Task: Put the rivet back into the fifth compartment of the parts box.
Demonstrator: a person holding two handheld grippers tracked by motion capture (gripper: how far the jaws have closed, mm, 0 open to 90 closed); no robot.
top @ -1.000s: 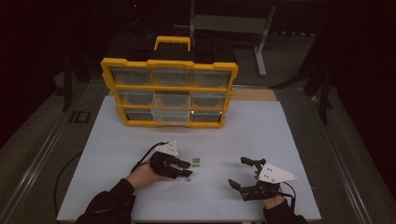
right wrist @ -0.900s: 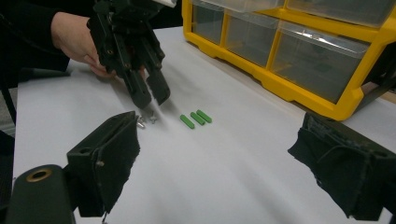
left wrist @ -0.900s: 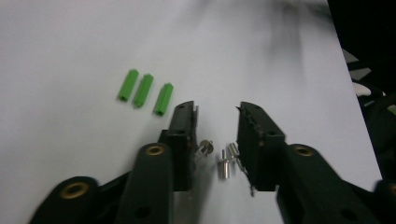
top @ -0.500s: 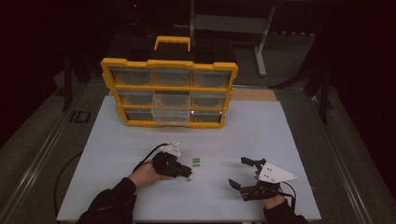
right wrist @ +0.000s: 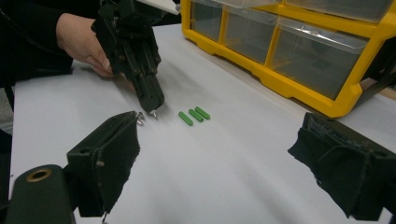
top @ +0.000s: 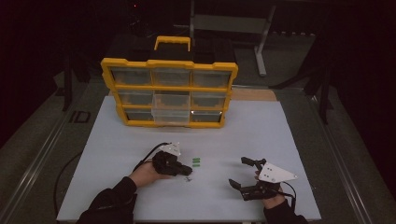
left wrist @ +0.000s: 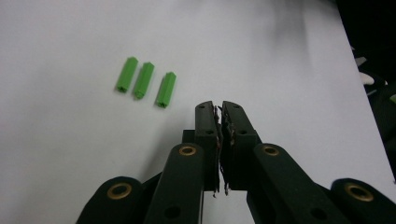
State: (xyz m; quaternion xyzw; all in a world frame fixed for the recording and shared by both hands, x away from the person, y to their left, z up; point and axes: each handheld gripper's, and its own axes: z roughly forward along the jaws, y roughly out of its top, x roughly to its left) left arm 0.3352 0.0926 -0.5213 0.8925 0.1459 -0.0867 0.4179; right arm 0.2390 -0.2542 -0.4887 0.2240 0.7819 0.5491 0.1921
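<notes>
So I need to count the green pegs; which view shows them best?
The left gripper view: three green pegs lie close and sharp, side by side. The right gripper view shows them smaller, and the high view as a tiny green patch.

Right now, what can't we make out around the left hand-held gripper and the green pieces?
- Left hand-held gripper: jaws closed on something small and metallic; too small to identify in the left gripper view.
- Small screws: specks in the high view.
- Yellow organizer drawers: contents dim and blurred.
- Green spacers: bores too small.
</notes>
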